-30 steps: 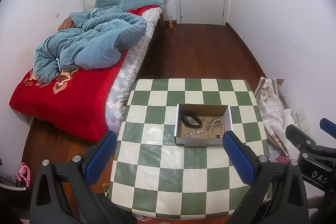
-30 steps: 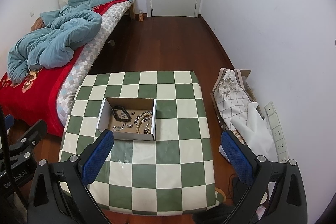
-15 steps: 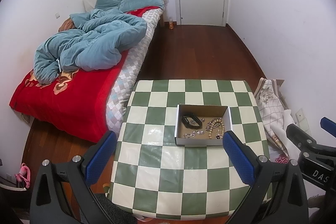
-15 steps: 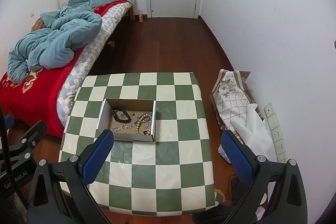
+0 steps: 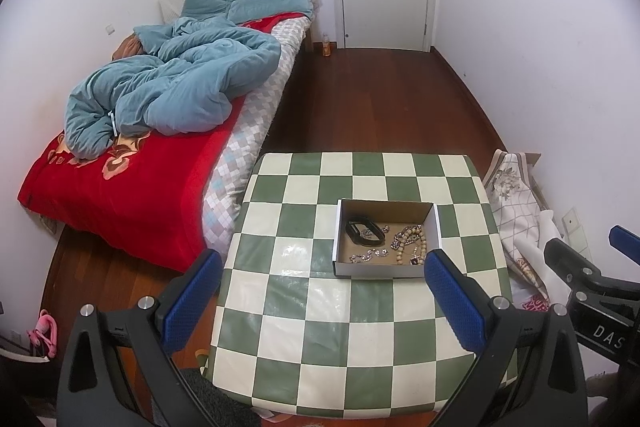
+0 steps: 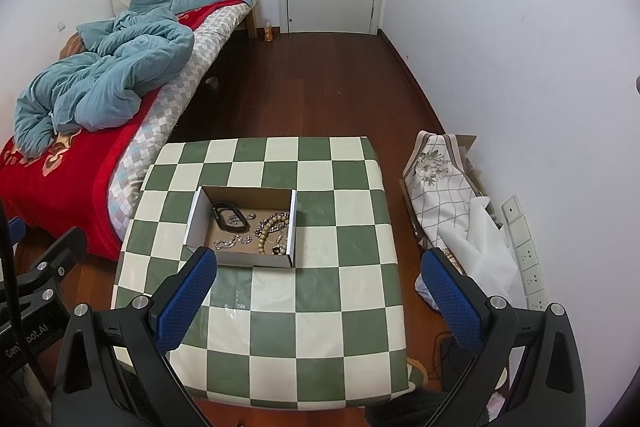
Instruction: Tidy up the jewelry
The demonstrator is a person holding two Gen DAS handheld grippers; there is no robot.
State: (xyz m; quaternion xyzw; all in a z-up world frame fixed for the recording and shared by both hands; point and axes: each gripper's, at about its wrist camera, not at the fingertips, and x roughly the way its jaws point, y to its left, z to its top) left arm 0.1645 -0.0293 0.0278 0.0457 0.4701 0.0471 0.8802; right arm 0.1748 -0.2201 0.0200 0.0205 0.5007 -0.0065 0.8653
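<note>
Looks like the very start or the very end; cannot tell which. Jewelry all lying inside the shallow cardboard box on the checkered table: black bangle, bead strand, silver chain, loosely mixed. Left gripper and right gripper both hovering above the near table edge, jaws wide apart, holding nothing. No sorting visible.

Jewelry pieces in the box were too small to identify; near table edge hidden behind tongs' arms.
</note>
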